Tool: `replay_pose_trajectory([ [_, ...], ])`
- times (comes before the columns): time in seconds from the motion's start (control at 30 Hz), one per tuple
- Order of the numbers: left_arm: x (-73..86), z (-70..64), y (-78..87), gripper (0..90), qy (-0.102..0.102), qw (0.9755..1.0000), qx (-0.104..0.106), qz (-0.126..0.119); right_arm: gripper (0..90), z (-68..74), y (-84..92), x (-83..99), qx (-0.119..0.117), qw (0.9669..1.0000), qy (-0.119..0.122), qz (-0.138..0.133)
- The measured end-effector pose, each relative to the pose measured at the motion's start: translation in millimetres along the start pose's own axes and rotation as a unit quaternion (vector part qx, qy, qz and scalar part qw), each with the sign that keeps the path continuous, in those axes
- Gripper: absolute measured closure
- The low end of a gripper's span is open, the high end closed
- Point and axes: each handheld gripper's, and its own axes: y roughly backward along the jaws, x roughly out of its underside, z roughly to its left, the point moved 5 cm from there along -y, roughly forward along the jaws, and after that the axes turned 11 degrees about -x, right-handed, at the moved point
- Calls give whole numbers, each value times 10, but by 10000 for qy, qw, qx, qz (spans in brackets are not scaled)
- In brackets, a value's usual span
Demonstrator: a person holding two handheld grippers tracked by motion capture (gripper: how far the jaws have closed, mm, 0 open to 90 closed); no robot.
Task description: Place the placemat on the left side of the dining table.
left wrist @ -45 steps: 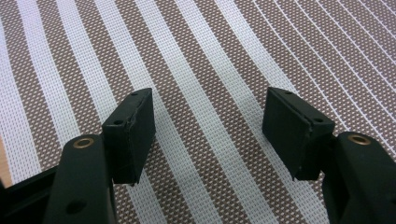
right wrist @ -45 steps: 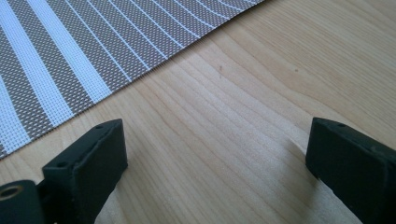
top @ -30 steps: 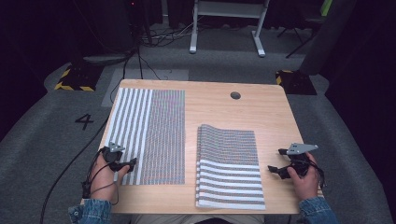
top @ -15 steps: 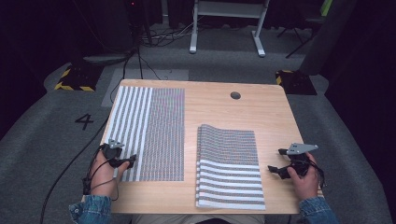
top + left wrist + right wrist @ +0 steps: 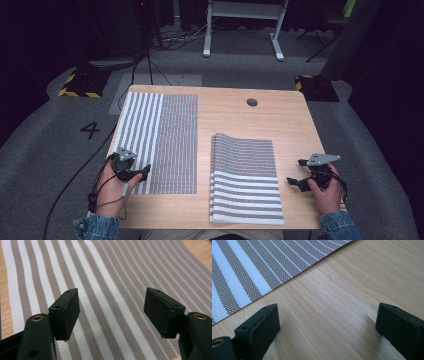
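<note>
Two striped woven placemats lie on a wooden table [image 5: 290,120]. The left placemat [image 5: 162,140] lies flat along the table's left side. The right one [image 5: 245,177] is a stack with its far edge slightly lifted. My left gripper [image 5: 144,172] hovers open over the near left corner of the left placemat [image 5: 112,277], nothing between its jaws. My right gripper [image 5: 295,173] stands open over bare wood [image 5: 342,305], just right of the stacked placemat [image 5: 249,267], holding nothing.
A round cable hole [image 5: 252,102] sits near the table's far edge. Grey floor surrounds the table, with cables [image 5: 75,170] at the left, a white stand's legs [image 5: 242,30] behind, and yellow-black blocks [image 5: 77,85] at both far corners.
My left gripper has edged slightly right and toward the near edge over the placemat. The right gripper has stayed put.
</note>
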Motion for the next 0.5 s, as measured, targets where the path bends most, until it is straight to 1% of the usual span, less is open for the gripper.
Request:
replay_pose_trajectory([
  [0.17,-27,-171,203,283,-230,9996,92,-127,55,0,0,0,-1,10000,1,-1],
  [0.2,-27,-171,203,282,-230,9996,92,-127,55,0,0,0,-1,10000,1,-1],
  [0.27,-34,-250,275,280,-272,9993,166,-172,55,0,0,0,0,10000,2,-1],
  [0.3,-36,-298,323,277,-365,9989,212,-181,55,0,0,0,-1,10000,-1,0],
  [0.37,-35,-324,351,277,-397,9988,214,-190,55,1,0,0,-1,10000,-3,-2],
  [0.4,-34,-373,398,276,-474,9983,263,-215,55,0,0,0,2,10000,3,-1],
  [0.43,-33,-402,419,276,-492,9981,301,-229,55,0,0,0,-1,10000,-2,-1],
  [0.47,-33,-402,419,276,-492,9981,301,-229,55,0,0,0,-1,10000,-2,-1],
  [0.5,-33,-455,458,276,-582,9973,359,-268,55,0,0,0,-1,10000,0,-2],
])
